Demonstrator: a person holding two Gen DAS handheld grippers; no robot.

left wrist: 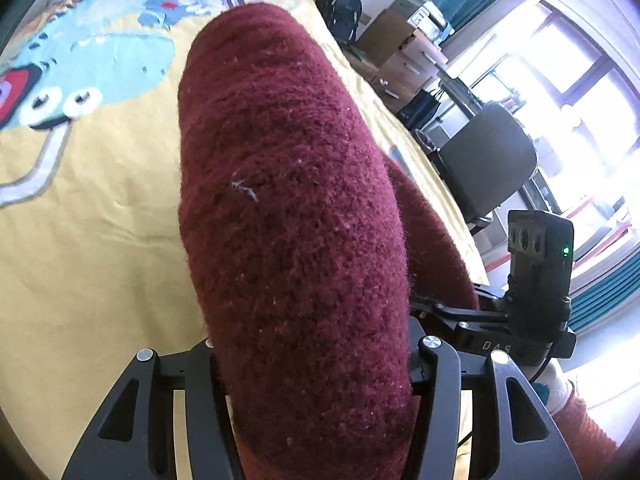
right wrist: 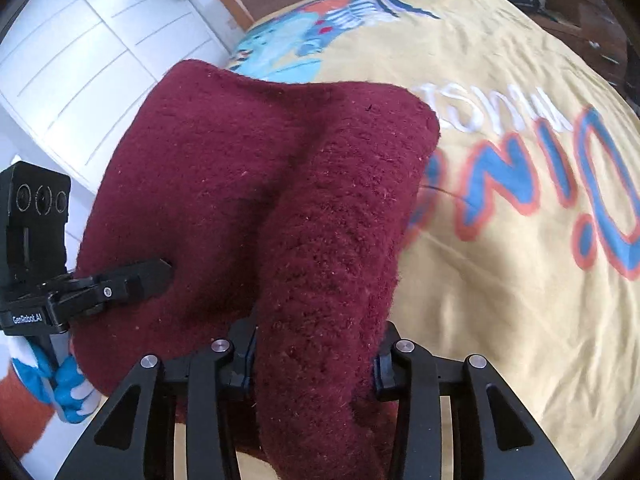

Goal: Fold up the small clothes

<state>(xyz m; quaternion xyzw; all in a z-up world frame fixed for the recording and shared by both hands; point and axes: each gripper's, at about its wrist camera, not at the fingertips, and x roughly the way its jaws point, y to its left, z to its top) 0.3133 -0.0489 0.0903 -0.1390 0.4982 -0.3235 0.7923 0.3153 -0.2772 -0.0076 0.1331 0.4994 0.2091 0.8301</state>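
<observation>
A dark red fuzzy garment (left wrist: pixel 292 208) hangs lifted above the yellow bedspread (left wrist: pixel 92 264). My left gripper (left wrist: pixel 312 364) is shut on one part of it, the cloth bulging forward over the fingertips and hiding them. My right gripper (right wrist: pixel 316 356) is shut on another part of the same garment (right wrist: pixel 248 184), which drapes forward and to the left. The right gripper also shows in the left wrist view (left wrist: pixel 436 308) at the cloth's right edge. The left gripper shows in the right wrist view (right wrist: pixel 160 272), pinching the cloth at the left.
The bedspread (right wrist: pixel 500 280) carries a cartoon print and large blue and orange letters. A dark chair (left wrist: pixel 488 160), wooden drawers (left wrist: pixel 404 60) and a black bag (left wrist: pixel 340 4) stand beside the bed. White cupboard doors (right wrist: pixel 68 68) are at the left.
</observation>
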